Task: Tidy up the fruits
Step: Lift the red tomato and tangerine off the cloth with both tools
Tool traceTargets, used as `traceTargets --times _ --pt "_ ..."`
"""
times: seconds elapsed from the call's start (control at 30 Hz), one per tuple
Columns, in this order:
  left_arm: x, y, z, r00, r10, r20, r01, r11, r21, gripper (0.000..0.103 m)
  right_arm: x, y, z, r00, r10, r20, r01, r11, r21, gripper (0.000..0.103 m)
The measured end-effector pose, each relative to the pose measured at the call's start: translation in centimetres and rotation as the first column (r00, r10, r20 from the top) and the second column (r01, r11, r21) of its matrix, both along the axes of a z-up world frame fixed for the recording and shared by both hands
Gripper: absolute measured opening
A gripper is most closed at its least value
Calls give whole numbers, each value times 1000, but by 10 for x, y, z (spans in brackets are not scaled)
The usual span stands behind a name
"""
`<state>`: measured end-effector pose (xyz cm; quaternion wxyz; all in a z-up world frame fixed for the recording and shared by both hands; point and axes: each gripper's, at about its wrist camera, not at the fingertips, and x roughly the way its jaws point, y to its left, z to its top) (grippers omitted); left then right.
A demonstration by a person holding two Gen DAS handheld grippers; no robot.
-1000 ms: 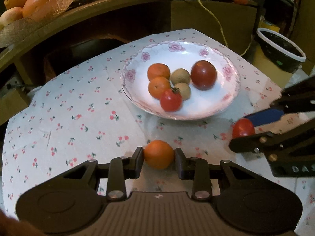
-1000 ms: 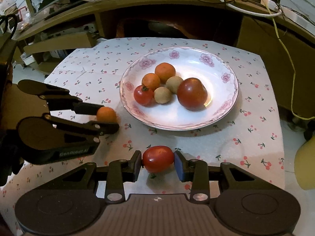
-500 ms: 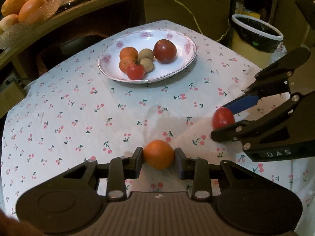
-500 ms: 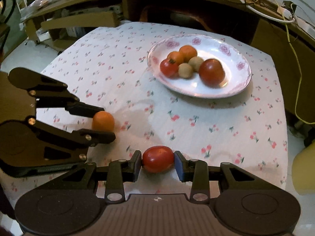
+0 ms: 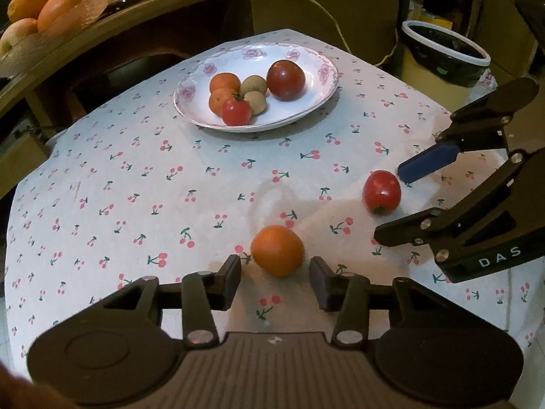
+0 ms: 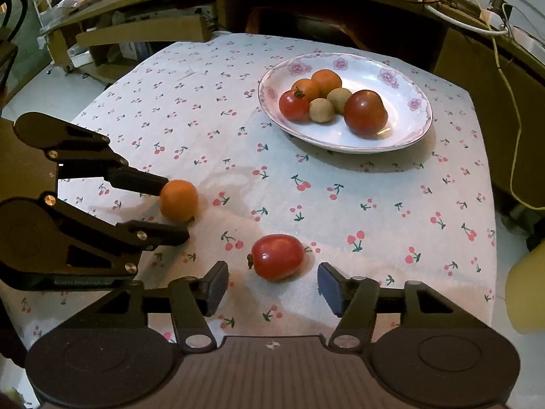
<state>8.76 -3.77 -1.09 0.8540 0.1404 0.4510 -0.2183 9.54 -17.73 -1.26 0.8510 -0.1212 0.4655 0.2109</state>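
Note:
An orange [image 5: 277, 250] lies on the cherry-print tablecloth between the fingers of my open left gripper [image 5: 275, 277]; it also shows in the right wrist view [image 6: 178, 200]. A red tomato [image 6: 277, 256] lies on the cloth just ahead of my open right gripper [image 6: 272, 284]; it also shows in the left wrist view [image 5: 381, 192]. Neither fruit is gripped. A white floral plate [image 5: 320, 100] further back holds two oranges, two small brown fruits, a small tomato and a large dark tomato; the plate also shows in the right wrist view [image 6: 414, 131].
A wooden shelf runs behind the table with a basket of oranges [image 5: 37, 3] at left and cables on top. A white-rimmed bin [image 5: 442, 56] stands past the table's right edge. A yellow object [image 6: 526, 293] is at the right.
Both grippers have opened and let go: the orange and the tomato now rest on the cloth. Both grippers had pulled back from the plate toward the near table edge.

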Motion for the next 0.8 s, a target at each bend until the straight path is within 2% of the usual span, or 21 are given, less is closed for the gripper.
traceTargets --times 0.27,0.47,0.53,0.6,0.8 --pt "6 -2 2 1000 18 4 -18 1000 -24 51 5 -2 2 1000 -13 16 12 1000 11 61" --pt "6 -8 1 1000 4 8 -4 1000 -30 50 7 0 -2 1000 -3 9 3 1000 -6 57" --pt "6 -8 1 1000 3 7 -3 1000 -28 38 7 0 -1 1000 -7 10 7 1000 -11 44" --pt "6 -9 1 1000 0 4 0 1000 -27 38 8 -1 0 1000 -11 3 11 1000 -8 37" --pt "6 -14 7 1000 -11 16 12 1000 -27 38 8 0 1 1000 -18 1 18 1000 -11 37"
